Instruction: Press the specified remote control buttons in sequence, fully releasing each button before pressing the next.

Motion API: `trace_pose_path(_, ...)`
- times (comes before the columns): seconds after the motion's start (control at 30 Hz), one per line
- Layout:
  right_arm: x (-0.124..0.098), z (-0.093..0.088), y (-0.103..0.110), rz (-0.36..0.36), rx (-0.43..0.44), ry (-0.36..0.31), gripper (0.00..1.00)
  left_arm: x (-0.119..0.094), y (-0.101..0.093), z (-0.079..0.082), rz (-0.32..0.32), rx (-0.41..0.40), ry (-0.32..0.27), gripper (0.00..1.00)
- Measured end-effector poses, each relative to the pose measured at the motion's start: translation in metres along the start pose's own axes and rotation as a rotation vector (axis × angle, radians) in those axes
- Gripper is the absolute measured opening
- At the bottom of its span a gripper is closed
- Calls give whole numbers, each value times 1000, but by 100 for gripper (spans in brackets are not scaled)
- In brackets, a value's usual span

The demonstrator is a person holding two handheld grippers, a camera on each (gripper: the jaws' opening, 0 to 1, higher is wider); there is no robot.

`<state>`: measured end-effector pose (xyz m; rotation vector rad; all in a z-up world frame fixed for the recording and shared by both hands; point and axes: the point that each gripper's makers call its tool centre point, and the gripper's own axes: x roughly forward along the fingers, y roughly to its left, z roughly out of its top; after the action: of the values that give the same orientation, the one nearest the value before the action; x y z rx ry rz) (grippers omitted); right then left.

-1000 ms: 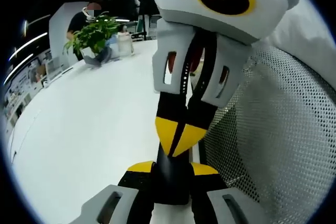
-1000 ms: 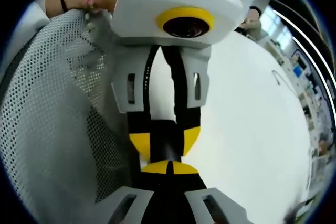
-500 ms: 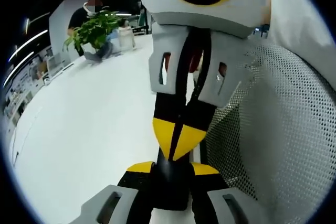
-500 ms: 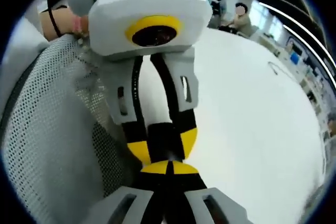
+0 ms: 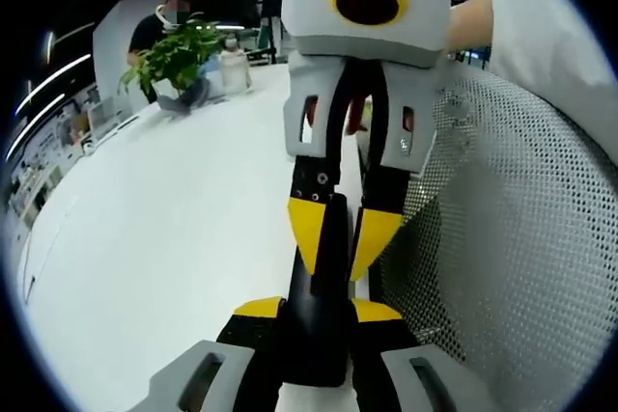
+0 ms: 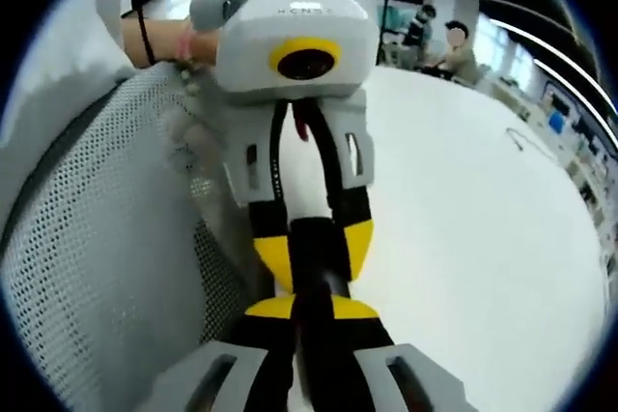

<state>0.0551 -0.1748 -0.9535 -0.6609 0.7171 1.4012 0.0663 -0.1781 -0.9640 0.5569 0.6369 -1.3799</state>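
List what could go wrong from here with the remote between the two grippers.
1. The remote appears edge-on, buttons hidden, so the next press may land on the wrong one.
2. The right gripper has its jaws straddling the remote while the left gripper grips it; a sideways push could twist it loose.
3. The mesh chair back sits close beside both grippers and could snag them.

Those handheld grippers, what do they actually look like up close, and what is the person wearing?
Each gripper has a pale grey plastic body with slotted arms, black jaw bars and yellow wedge-shaped tips. A yellow ring circles its round dark lens. Small lettering marks the housing in the right gripper view. The person's wrist bears a thin dark band and a pale bead bracelet.
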Motion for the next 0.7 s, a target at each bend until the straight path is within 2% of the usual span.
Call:
trace_pose_path(0.07, 0, 0, 0, -2, 14, -20, 11, 0, 1, 0, 8, -8, 3, 25)
trace_pose_path(0.13, 1, -3, -3, -37, 16, -16, 21, 0, 1, 0, 7, -6, 4, 25)
trace_pose_path(0.17, 3, -8, -4, -46, -10, -6, 26, 0, 1, 0, 8, -8, 4, 25)
trace_pose_path(0.23, 4, -9, -9, -76, -56, -10, 25, 0, 1, 0, 8, -9, 4, 25)
trace_pose_path(0.3, 3, -18, -11, -78, -75, 28, 23, 0, 1, 0, 6, -9, 2, 25)
trace_pose_path(0.4, 0, -19, -12, -58, -38, 20, 22, 1, 1, 0, 6, -9, 4, 25)
trace_pose_path(0.57, -4, -24, -11, -45, -55, 19, 22, -1, 1, 1, 13, -14, 11, 25)
trace_pose_path(0.7, -5, -25, -10, -64, -76, 67, 21, 0, 2, 1, 12, -13, 21, 25)
